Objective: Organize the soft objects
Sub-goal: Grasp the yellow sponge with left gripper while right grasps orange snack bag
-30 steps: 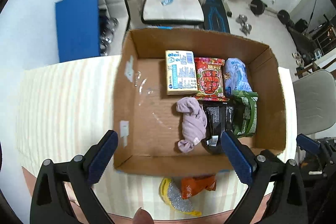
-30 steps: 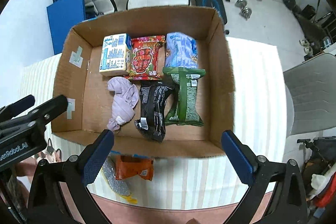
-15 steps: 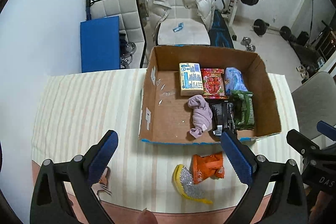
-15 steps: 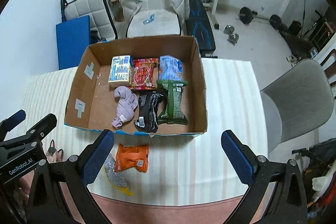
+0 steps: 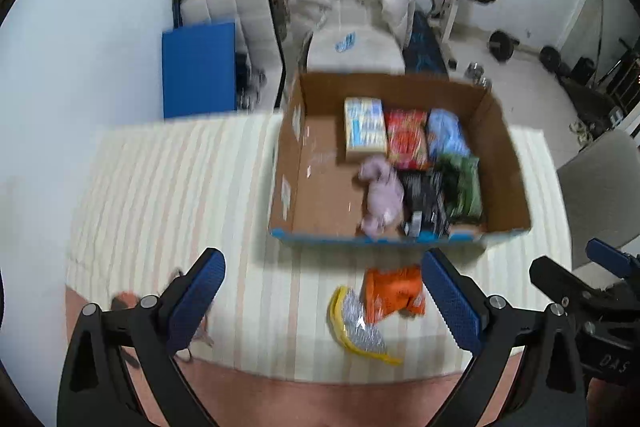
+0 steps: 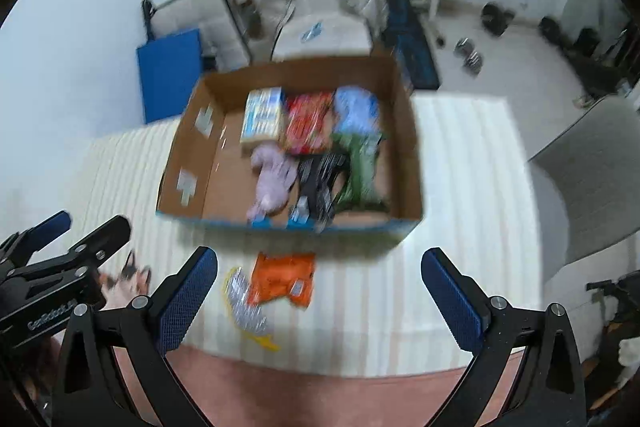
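From the left wrist, the cardboard box (image 5: 400,163) now sits well ahead on the striped desk (image 5: 172,187), smaller than it looked a second ago, when the camera hung right over it. That pull-back has brought the orange pouch (image 5: 394,293) and the yellow-edged silver packet (image 5: 358,327) into the space before the left gripper (image 5: 325,301); both lie outside the box, just beside its near wall. Inside, a lilac cloth (image 5: 380,193), black packet (image 5: 426,201), green packet (image 5: 462,187) and three more packs are lined up. I judge the box part filled, with the two loose items next. The jaws stand wide apart and empty, held above the near edge of the desk and looking down at it.

From the right wrist, the same retreat shows: the box (image 6: 292,147) lies further off, and the orange pouch (image 6: 282,285) and silver packet (image 6: 244,305) rest near the right gripper (image 6: 319,301), toward its left finger. Its jaws are also spread and hold nothing, raised over the desk's front edge. The left gripper's body (image 6: 52,267) appears at the left side. Motion blur softens both views.
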The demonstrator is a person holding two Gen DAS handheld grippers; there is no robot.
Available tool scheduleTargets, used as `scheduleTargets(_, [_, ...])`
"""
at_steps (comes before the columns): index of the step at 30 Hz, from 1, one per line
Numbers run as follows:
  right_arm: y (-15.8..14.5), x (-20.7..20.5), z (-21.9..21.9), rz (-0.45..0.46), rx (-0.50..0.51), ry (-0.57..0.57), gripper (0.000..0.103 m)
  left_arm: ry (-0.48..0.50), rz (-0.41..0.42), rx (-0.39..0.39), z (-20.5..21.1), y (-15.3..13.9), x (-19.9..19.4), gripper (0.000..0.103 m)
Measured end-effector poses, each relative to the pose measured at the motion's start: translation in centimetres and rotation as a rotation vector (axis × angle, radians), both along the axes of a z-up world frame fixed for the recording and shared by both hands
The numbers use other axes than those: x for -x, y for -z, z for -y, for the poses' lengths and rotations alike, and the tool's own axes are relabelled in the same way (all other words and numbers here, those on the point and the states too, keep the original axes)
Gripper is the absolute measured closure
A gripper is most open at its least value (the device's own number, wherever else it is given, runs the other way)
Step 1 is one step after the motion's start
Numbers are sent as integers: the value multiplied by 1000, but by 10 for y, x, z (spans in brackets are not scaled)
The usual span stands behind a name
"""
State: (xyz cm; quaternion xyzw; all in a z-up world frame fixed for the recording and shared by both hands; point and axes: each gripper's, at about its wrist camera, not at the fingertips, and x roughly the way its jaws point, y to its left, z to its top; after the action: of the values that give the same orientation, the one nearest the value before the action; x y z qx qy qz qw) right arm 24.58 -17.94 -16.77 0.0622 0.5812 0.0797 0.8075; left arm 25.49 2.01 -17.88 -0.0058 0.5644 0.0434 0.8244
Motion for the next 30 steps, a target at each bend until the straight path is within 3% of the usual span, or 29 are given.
scheduleTargets(3, [32, 9, -5, -63, -14, -54, 1, -18, -110, 83, -3, 38, 6, 3])
scheduleTargets(7, [70, 13, -13, -142, -2, -128, 19, -56, -289, 170, -2, 113, 11, 9])
scheduleTargets(10, [91, 15, -20, -171, 40, -210, 19, -93, -404, 223, 3, 163, 15, 10])
scheduleTargets(12, [101, 15, -28, -171, 89, -282, 19, -108, -444, 236, 7, 185, 18, 10])
scheduleTargets(16, [113, 13, -44, -143, 213, -444, 19, -113, -505, 193, 17, 226, 21, 10])
scheduleTargets(18, [118, 11, -53, -124, 266, -531, 19, -112, -514, 184, 18, 237, 24, 10])
scheduleTargets(20, [123, 10, -63, -111, 306, -613, 19, -113, -510, 177, 16, 242, 29, 31])
scheduleTargets(21, [125, 9, -68, -105, 327, -655, 19, -108, -481, 160, 15, 238, 33, 35])
scheduleTargets(23, [131, 7, -79, -98, 364, -737, 19, -103, -465, 144, 11, 234, 38, 57])
scheduleTargets(30, [168, 10, -130, -98, 457, -996, 25, -190, -462, 155, -27, 232, 68, 58])
